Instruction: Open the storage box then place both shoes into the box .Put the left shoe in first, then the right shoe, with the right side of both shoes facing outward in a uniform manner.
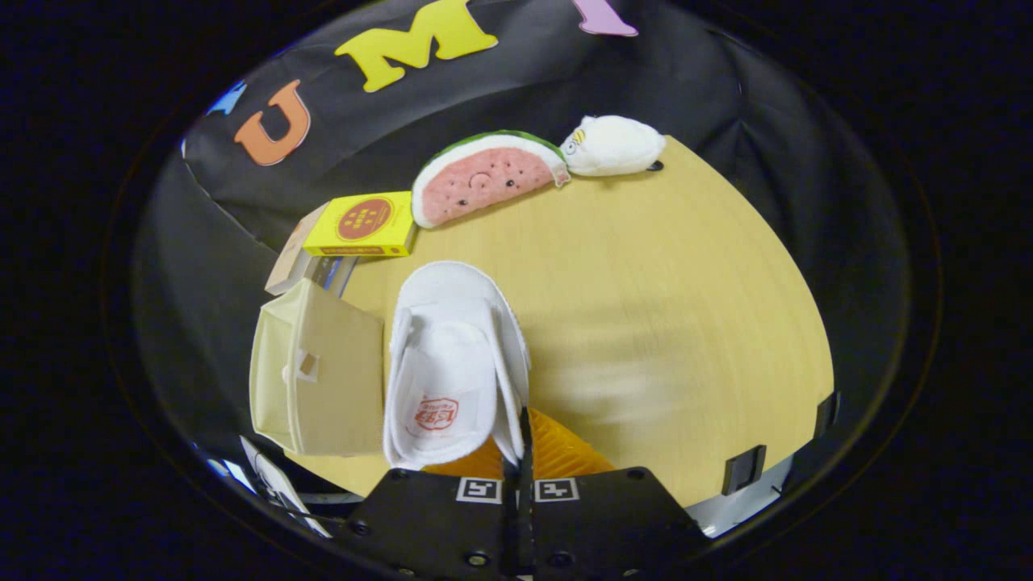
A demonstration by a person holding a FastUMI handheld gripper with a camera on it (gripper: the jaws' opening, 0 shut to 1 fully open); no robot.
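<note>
A white slipper [452, 363] with a red logo on its strap is just ahead of my fingers, toe pointing away and upper facing me. My gripper [523, 456] is shut on the slipper's right rim near the heel, both fingers pressed together on the thin edge. To the left of the slipper, touching or nearly touching it, stands the beige fabric storage box [319, 379]. A flat panel with a small pull tab [301, 368] is turned toward me. I cannot see inside the box.
The wooden table [662, 307] stretches ahead and to the right. Beyond the box lies a yellow carton [363, 226] on a stack of books. A watermelon plush [484, 173] and a white plush toy [613, 147] rest at the far edge.
</note>
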